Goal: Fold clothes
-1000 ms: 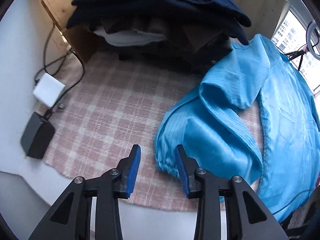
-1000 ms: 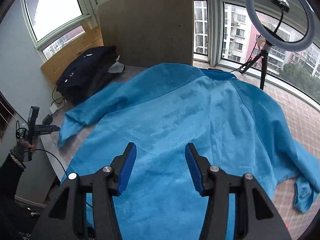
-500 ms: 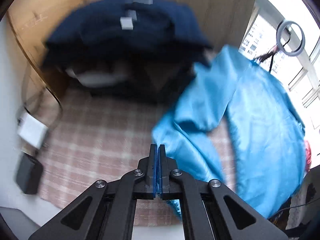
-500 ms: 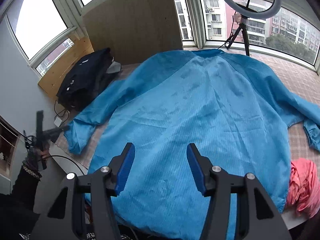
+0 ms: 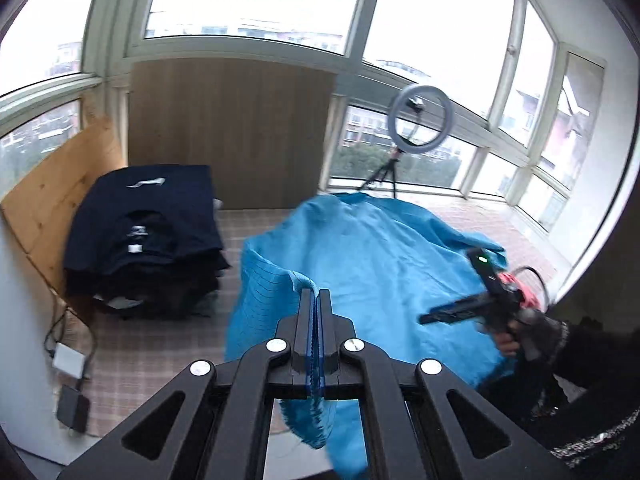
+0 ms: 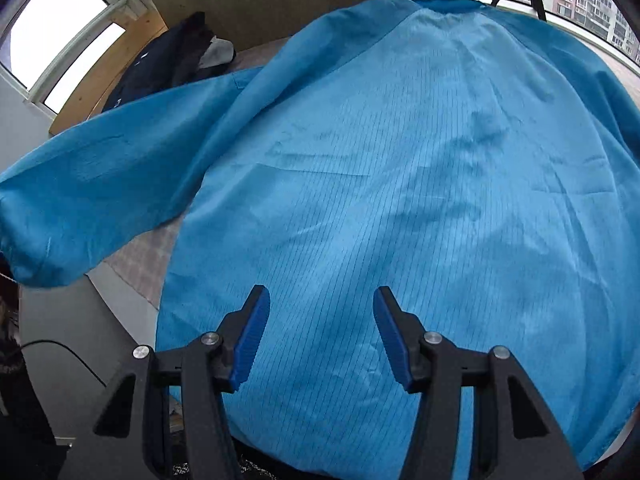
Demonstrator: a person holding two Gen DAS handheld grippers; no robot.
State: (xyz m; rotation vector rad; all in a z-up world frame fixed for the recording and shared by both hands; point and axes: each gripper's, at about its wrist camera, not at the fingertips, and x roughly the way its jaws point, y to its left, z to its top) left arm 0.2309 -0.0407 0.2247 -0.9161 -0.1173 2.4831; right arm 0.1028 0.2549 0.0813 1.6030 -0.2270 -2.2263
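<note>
A big blue jacket (image 6: 400, 160) with thin dark stripes lies spread flat on a checked cloth (image 5: 160, 344).

The left gripper (image 5: 315, 300) is pinched tight on the jacket's sleeve (image 5: 272, 292), and the smooth, shiny cloth hangs in soft folds from it. The right gripper (image 6: 320, 320) hangs over the jacket's bottom part, its ridged blue pads (image 6: 250, 340) set partly apart with nothing between them. A neat stack of dark folded clothes (image 5: 144, 232) sits near a wooden board (image 5: 52, 200). A round ring light (image 5: 420, 126) stands by the windows.
</note>
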